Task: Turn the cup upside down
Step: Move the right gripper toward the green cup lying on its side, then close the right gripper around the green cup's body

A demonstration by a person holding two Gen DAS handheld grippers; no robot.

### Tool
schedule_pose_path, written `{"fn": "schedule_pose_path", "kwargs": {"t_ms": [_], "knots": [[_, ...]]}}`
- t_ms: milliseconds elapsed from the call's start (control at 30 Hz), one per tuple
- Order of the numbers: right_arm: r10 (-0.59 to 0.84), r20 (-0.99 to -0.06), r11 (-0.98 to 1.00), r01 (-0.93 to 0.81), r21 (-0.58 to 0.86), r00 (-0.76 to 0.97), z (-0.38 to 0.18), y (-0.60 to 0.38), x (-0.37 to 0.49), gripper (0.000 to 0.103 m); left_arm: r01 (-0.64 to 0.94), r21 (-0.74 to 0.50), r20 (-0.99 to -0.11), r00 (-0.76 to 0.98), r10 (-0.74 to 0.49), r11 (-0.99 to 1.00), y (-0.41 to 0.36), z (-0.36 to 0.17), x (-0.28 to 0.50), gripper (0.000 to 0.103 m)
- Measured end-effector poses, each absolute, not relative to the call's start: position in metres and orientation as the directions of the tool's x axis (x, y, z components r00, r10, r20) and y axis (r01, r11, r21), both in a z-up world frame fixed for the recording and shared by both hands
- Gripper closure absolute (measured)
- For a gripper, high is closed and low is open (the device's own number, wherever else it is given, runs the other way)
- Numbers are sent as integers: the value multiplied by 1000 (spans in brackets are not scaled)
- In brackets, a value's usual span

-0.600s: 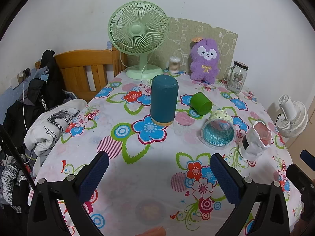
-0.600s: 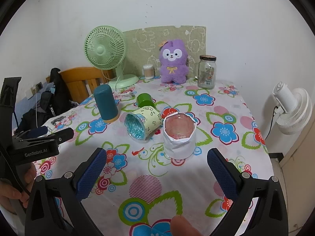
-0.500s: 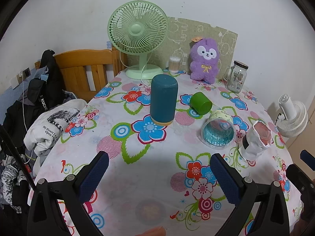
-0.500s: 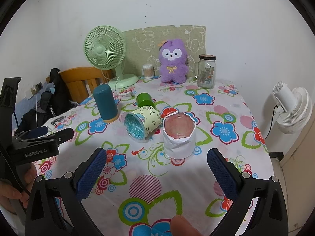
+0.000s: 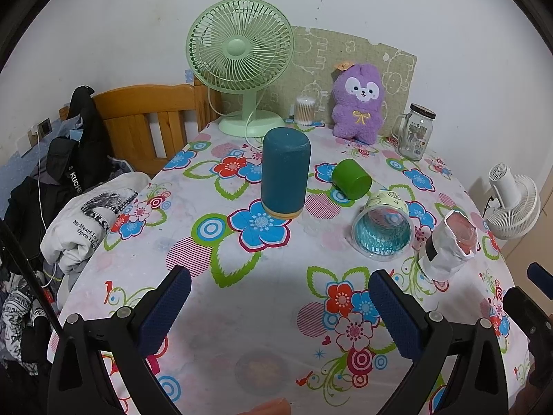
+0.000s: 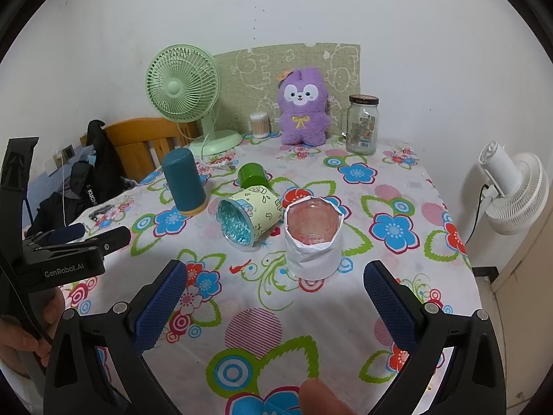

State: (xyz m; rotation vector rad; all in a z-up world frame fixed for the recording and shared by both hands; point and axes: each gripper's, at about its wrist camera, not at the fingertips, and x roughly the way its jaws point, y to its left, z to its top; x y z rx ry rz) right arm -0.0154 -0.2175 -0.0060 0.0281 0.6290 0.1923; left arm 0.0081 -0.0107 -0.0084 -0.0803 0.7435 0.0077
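A glass cup wrapped in white paper (image 6: 312, 238) stands upright, mouth up, on the flowered tablecloth; it also shows at the right of the left wrist view (image 5: 447, 245). My right gripper (image 6: 276, 297) is open and empty, a short way in front of this cup. My left gripper (image 5: 280, 306) is open and empty over the cloth, well short of all cups. A patterned yellow-green cup (image 6: 249, 218) lies on its side. A small green cup (image 5: 350, 178) lies on its side behind it. A tall teal cup (image 5: 285, 178) stands mouth down.
At the back stand a green fan (image 5: 240, 65), a cotton-swab jar (image 5: 304, 110), a purple plush toy (image 5: 359, 103) and a glass jar (image 5: 414, 131). A wooden chair (image 5: 138, 124) with clothes is left. A white fan (image 6: 511, 193) stands off the right edge.
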Motion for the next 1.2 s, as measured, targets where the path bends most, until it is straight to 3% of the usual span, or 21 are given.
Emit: {"fn": "schedule_pose_path", "kwargs": {"t_ms": [567,1200], "knots": [[254,-614,961,-266,74,747,11,-207,36,0,16,-41,-683,729,-39,999,-9,-11,30,0],[349,-837,902,-393,178,421,-20,-166,222,1,240,83,-677,726,-122,967,-27,-16,112,0]]}}
